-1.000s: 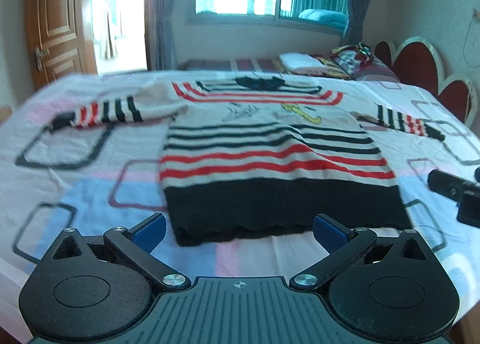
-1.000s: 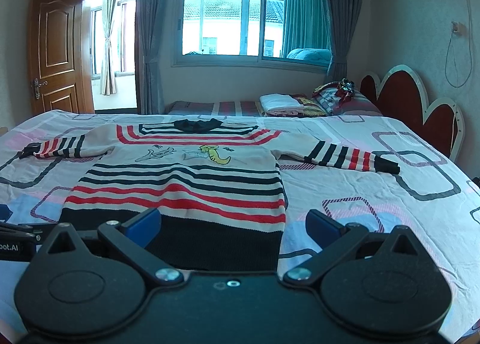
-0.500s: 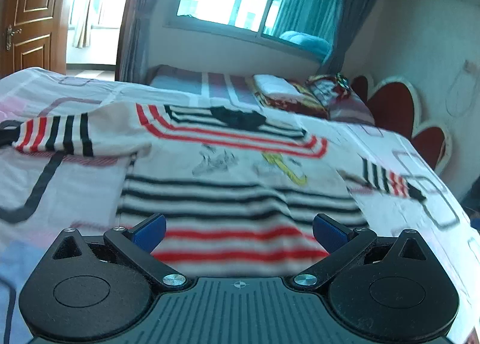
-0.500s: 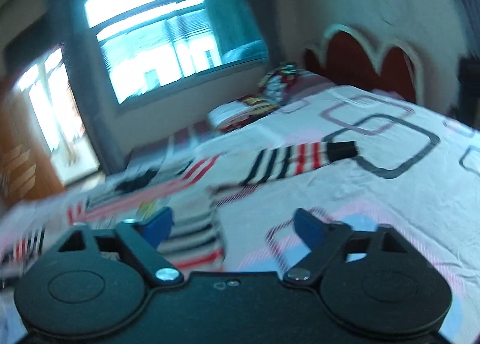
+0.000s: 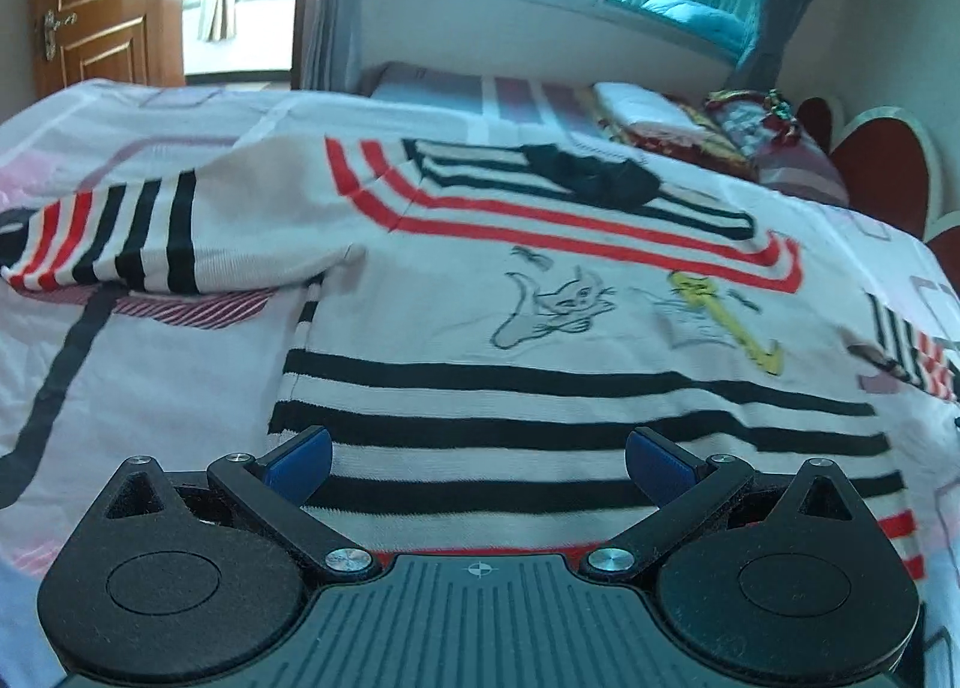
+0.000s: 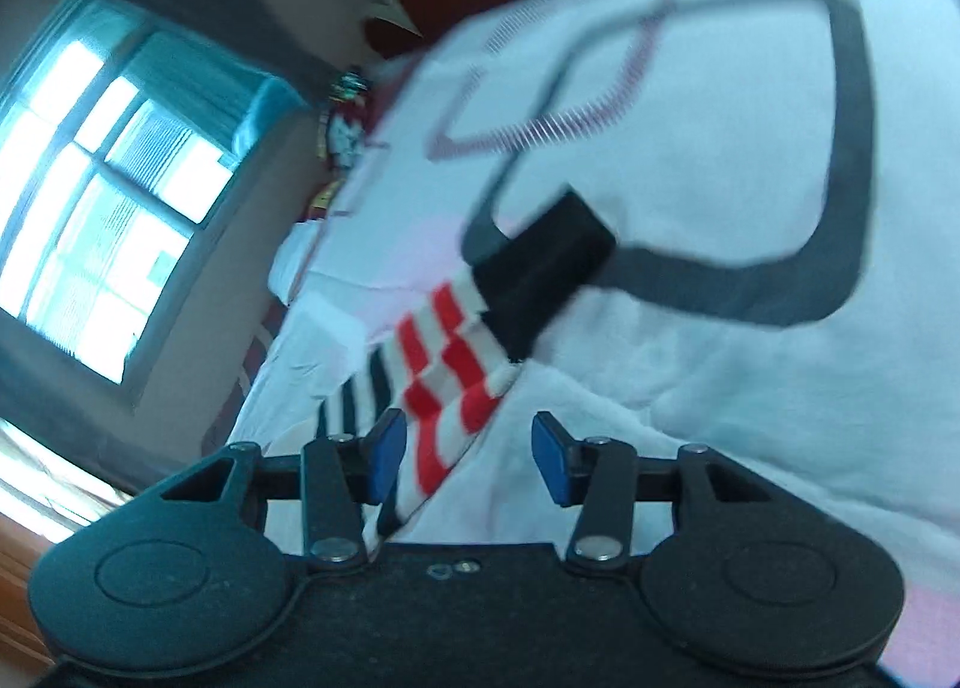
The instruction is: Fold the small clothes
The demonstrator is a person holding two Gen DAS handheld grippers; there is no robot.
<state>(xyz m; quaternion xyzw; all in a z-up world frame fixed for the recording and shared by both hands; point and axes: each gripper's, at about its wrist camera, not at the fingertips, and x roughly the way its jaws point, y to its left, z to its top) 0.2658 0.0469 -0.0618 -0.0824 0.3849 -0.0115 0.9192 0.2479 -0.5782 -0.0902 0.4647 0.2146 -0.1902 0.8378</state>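
Sweater (image 5: pixel 540 328): lies flat, front up, on the bed (image 5: pixel 150 388); collar at far end, sleeves spread out to left & right.
Just changed, L: left tongs (image 5: pixel 477 457) have come fwd from the hem to over the lower body stripes, near the sweater's left edge; a sec ago the whole sweater was in view, now only the upper part.
L tongs state: wide apart, nothing between the pads, hovering over the knit as far as can be seen; same spread as before.
Just changed, R: right tongs (image 6: pixel 468 457) have swung out to the right sleeve (image 6: pixel 456 382) & rolled hard, so the room looks tipped on its side.
R tongs state: jaws have just been closing; sleeve's striped end sits between them, against the left pad, gap left to the right pad. Not clamped yet.
Cuff (image 6: pixel 540 274): black, just past the tips, on the sheet.
Meaning (judgement): sleeve fold about to start, R grabs the sleeve end to bring it over the body; L prob. heading for the other sleeve or a side edge.
Only L view shows: collar, cat print, left sleeve (image 5: pixel 114 244), overall lay.
Only R view shows: right cuff close up & pad-to-sleeve relation; blurred though.
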